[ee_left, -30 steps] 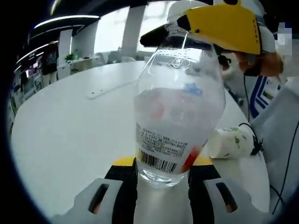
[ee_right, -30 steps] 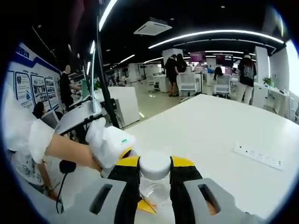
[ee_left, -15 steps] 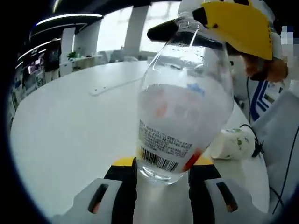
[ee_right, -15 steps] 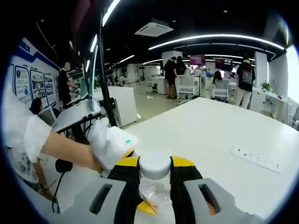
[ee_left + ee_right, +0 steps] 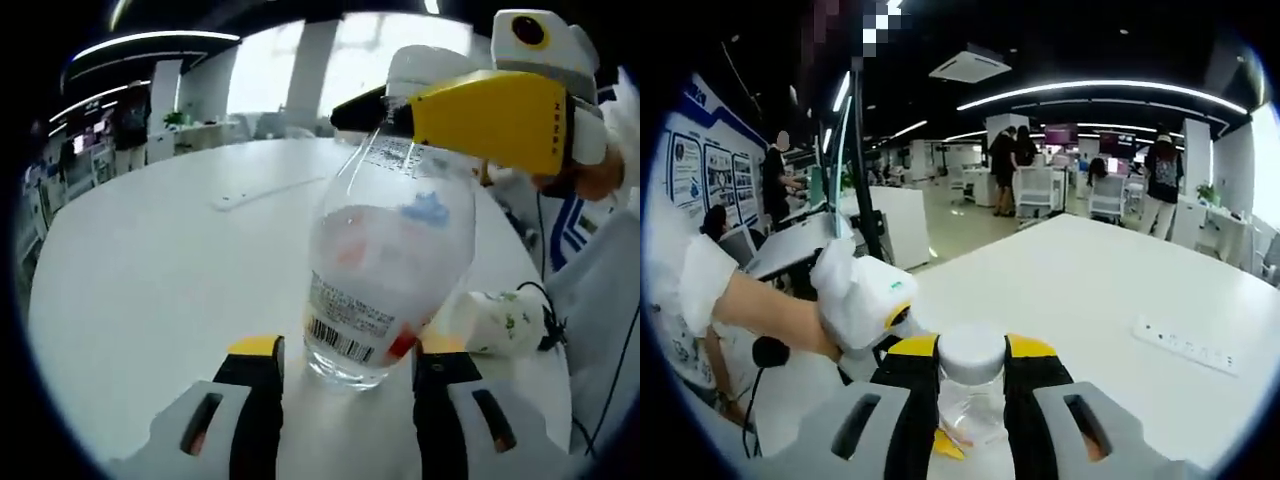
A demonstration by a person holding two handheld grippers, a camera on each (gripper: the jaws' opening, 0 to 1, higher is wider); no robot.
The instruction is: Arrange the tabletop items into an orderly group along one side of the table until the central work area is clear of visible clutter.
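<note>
Your left gripper (image 5: 345, 365) has let go since 0.5 s ago; its 2 jaws now stand apart beside the clear bottle (image 5: 385, 285), which rests on the white table (image 5: 150, 300). Right of it lies a paper cup (image 5: 497, 322). Your right gripper (image 5: 971, 385) clamps the bottle's white cap (image 5: 971, 354).
</note>
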